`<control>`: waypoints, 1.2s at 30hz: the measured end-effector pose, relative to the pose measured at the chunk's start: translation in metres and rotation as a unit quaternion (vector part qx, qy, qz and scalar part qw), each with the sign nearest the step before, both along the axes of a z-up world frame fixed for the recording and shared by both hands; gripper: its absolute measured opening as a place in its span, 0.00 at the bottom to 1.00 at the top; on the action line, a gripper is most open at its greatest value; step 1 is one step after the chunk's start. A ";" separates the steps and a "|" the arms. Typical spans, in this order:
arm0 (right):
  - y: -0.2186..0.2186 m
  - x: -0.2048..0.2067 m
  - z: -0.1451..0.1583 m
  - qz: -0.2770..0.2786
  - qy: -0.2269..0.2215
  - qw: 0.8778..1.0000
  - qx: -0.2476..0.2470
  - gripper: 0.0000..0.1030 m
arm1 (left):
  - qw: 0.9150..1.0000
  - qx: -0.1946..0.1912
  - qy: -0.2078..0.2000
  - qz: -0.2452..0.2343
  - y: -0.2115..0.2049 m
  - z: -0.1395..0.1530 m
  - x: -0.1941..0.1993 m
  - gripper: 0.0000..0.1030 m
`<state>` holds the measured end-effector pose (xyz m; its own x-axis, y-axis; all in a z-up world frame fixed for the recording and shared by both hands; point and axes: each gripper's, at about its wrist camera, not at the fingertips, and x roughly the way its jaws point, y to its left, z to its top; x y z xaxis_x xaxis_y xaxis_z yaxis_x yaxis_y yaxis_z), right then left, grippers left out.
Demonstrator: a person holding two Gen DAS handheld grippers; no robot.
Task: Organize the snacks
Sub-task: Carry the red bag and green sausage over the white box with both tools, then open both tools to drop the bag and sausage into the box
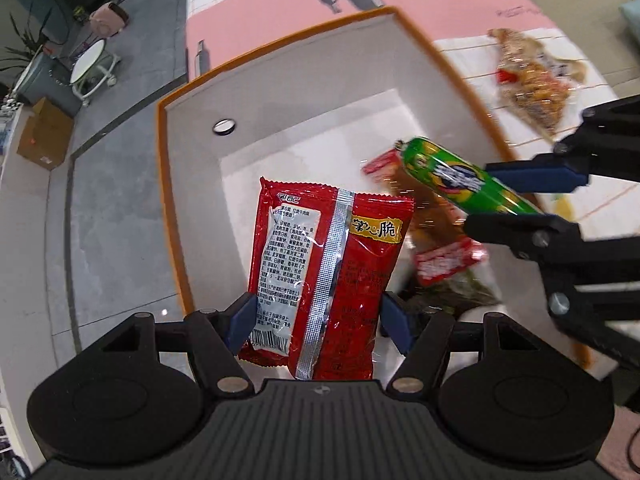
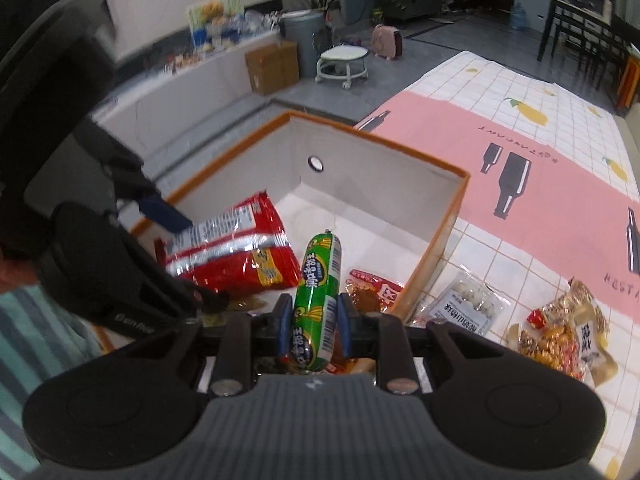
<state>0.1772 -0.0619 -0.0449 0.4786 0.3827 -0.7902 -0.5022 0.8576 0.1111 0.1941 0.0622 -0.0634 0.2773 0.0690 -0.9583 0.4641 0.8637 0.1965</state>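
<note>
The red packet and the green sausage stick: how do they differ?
The red packet is flat, wide and crinkly with a silver seam; the green sausage stick is a slim, round tube. The packet needs the left gripper spread wide; the stick sits in a narrowly set right gripper. Both are gripped and held over the orange-rimmed box.

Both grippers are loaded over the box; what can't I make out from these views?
- Snacks at the box's near corner: left wrist view, hidden by the red packet.
- Wrappers under the green sausage: right wrist view, hidden by the right gripper.
- Brown snack bag on the tablecloth: blurred.
</note>
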 end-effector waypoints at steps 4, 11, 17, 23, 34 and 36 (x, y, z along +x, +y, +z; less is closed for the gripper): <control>0.017 0.009 -0.009 0.028 -0.007 0.999 -0.036 0.20 | 1.000 0.021 -0.002 -0.007 0.003 -0.009 0.010 0.75; 0.041 0.012 -0.023 0.084 -0.016 0.992 -0.095 0.20 | 0.998 0.046 0.003 -0.038 -0.001 -0.019 0.019 0.75; 0.048 0.019 -0.036 0.101 -0.001 0.988 -0.116 0.20 | 0.997 0.052 0.012 -0.047 -0.004 -0.028 0.026 0.75; 0.053 0.018 -0.041 0.114 0.004 0.984 -0.136 0.20 | 0.997 0.056 0.019 -0.048 -0.003 -0.034 0.027 0.75; 0.060 0.027 -0.045 0.115 0.005 0.984 -0.137 0.19 | 0.997 0.066 0.016 -0.047 -0.005 -0.035 0.026 0.81; 0.060 0.026 -0.044 0.113 0.004 0.984 -0.138 0.26 | 0.996 0.067 0.013 -0.050 -0.005 -0.033 0.024 0.84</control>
<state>0.2036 -0.0020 -0.0892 0.4002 0.2490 -0.8820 -0.6833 0.7224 -0.1061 0.2176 0.0575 -0.0964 0.2639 0.1711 -0.9492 0.5527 0.7797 0.2942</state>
